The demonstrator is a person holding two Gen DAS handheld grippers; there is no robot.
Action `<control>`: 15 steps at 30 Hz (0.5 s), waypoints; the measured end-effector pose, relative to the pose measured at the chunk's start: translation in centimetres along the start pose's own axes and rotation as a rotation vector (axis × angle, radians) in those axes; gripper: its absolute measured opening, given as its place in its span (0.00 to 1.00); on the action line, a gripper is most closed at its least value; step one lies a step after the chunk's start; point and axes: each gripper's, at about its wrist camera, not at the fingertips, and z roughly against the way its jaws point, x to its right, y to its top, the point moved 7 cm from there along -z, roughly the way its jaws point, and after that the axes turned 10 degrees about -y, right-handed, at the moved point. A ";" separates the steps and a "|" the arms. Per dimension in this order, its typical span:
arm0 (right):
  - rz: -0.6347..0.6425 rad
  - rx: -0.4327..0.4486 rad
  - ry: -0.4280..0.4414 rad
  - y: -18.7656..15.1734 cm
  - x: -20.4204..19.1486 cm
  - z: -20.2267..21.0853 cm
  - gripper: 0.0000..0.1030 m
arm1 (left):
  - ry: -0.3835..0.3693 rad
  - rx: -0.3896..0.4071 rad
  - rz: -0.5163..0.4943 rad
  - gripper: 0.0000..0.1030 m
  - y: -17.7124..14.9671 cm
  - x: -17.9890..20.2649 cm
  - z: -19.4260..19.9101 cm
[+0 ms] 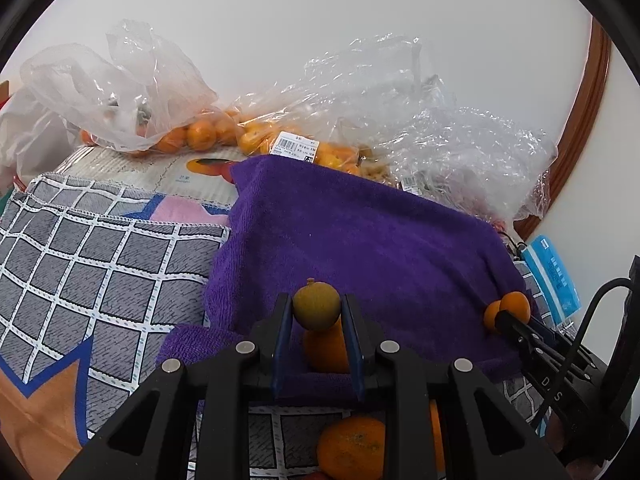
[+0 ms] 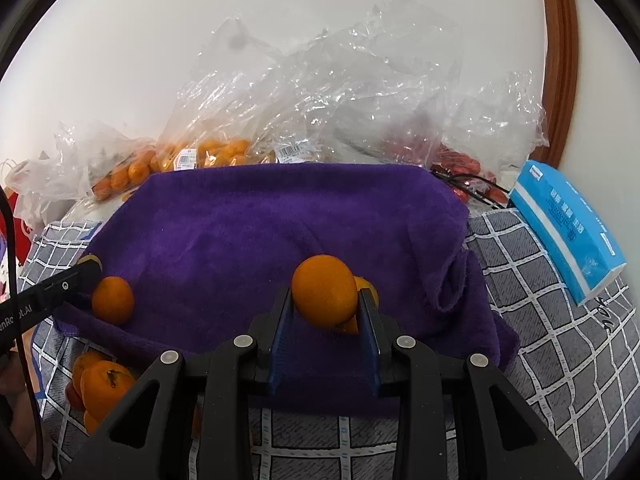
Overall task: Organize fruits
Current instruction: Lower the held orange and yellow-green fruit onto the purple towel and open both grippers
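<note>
My left gripper (image 1: pixel 316 304) is shut on a small greenish-yellow fruit (image 1: pixel 316 307) just above the purple towel (image 1: pixel 360 232). An orange (image 1: pixel 326 350) lies on the towel right under it. My right gripper (image 2: pixel 325 294) is shut on a larger orange (image 2: pixel 324 290) over the towel's (image 2: pixel 280 220) near right part, and a second orange (image 2: pixel 368 286) sits close behind it. In the right wrist view the left gripper (image 2: pixel 90 266) comes in from the left beside a loose orange (image 2: pixel 113 300). The right gripper (image 1: pixel 500 316) shows at the right in the left wrist view.
Clear plastic bags of oranges (image 1: pixel 200 134) (image 2: pixel 216 152) and a bag of red fruit (image 2: pixel 456 160) stand behind the towel. A blue tissue pack (image 2: pixel 568 232) lies to the right on the checked cloth (image 2: pixel 540 280). Several oranges (image 2: pixel 100 384) are piled at the near left.
</note>
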 end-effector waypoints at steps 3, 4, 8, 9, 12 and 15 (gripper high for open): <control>-0.002 -0.003 0.003 0.0 0.0 -0.1 0.31 | -0.001 -0.001 0.006 0.23 0.0 -0.1 0.0; -0.001 -0.003 0.003 0.0 -0.1 0.0 0.31 | -0.001 -0.002 0.005 0.23 -0.1 -0.1 0.0; 0.011 0.001 0.007 0.0 -0.3 0.0 0.31 | 0.000 0.000 0.003 0.23 -0.1 -0.1 -0.1; 0.012 0.002 0.007 0.0 -0.4 0.0 0.31 | 0.000 0.000 0.002 0.23 -0.1 -0.1 -0.1; 0.011 0.004 0.009 0.0 -0.3 0.1 0.31 | -0.001 0.000 0.003 0.23 -0.1 -0.1 -0.1; 0.007 0.005 0.015 -0.1 -0.3 0.1 0.31 | -0.003 0.001 0.007 0.23 -0.1 -0.1 -0.1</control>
